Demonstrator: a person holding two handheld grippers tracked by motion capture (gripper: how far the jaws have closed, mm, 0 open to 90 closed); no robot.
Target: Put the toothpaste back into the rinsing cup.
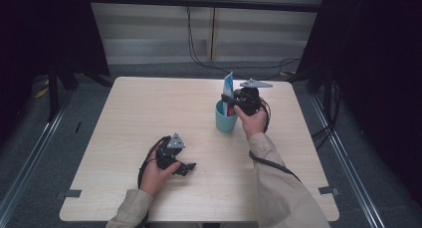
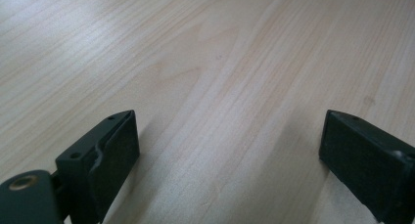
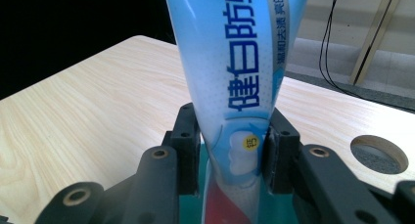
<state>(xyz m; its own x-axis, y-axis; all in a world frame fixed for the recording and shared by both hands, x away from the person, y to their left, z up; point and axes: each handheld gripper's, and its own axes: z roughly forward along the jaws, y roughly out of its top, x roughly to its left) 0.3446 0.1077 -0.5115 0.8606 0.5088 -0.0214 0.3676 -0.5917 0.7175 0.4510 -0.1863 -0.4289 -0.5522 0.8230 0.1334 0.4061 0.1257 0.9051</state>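
On your left side of the table point(image 1: 129, 118), the left gripper point(image 1: 185, 168) rests low over bare wood with its jaws spread wide and nothing between them; leave it parked there, well apart from the work.

Across to the right, your right gripper point(image 1: 234, 101) is pinching the toothpaste tube point(image 3: 240, 87), one jaw on each flat side of its lower body. The tube stands nearly upright with its lower end down inside the teal cup point(image 1: 225, 119), which sits near the far right part of the table.

Judging from this, you are either seating the tube in the cup or lifting it out. Either way, keep the tube's line vertical and move straight along it, so its lower end does not drag on the rim and tip the light cup. Hold the pinch firm but not crushing, since the soft tube will likely buckle. If the cup starts to shift, bring the left gripper over to steady its wall.
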